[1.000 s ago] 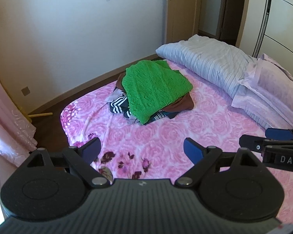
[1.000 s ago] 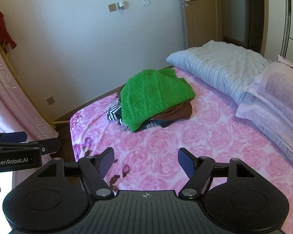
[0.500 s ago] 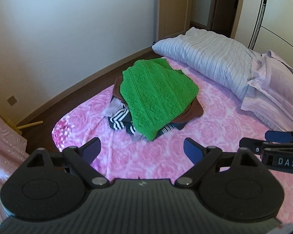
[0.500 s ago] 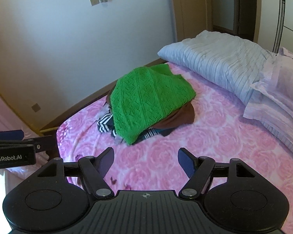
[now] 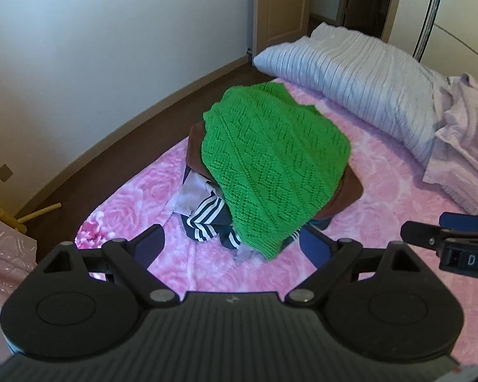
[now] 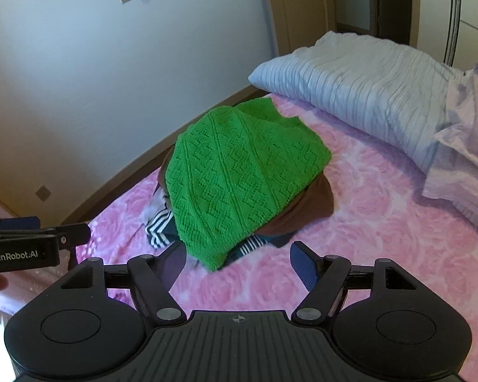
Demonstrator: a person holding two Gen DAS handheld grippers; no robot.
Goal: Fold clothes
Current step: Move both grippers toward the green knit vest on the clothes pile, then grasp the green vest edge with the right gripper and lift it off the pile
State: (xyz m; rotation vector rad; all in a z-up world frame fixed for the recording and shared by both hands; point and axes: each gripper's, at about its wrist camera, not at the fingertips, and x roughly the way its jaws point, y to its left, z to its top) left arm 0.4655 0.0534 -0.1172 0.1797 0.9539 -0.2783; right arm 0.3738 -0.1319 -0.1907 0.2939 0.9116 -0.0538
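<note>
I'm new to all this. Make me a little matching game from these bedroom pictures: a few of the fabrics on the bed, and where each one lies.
Things:
1. green knitted sweater
2. brown garment
3. striped garment
4. grey ribbed pillow

Places:
A. at the head of the bed
B. lowest in the pile, poking out in front
C. top of the pile
D. directly under the top piece

Pairs: 1-C, 2-D, 3-B, 4-A

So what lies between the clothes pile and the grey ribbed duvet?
Only bare pink rose-patterned bedsheet separates green knitted sweater from grey ribbed duvet, per right wrist view.
</note>
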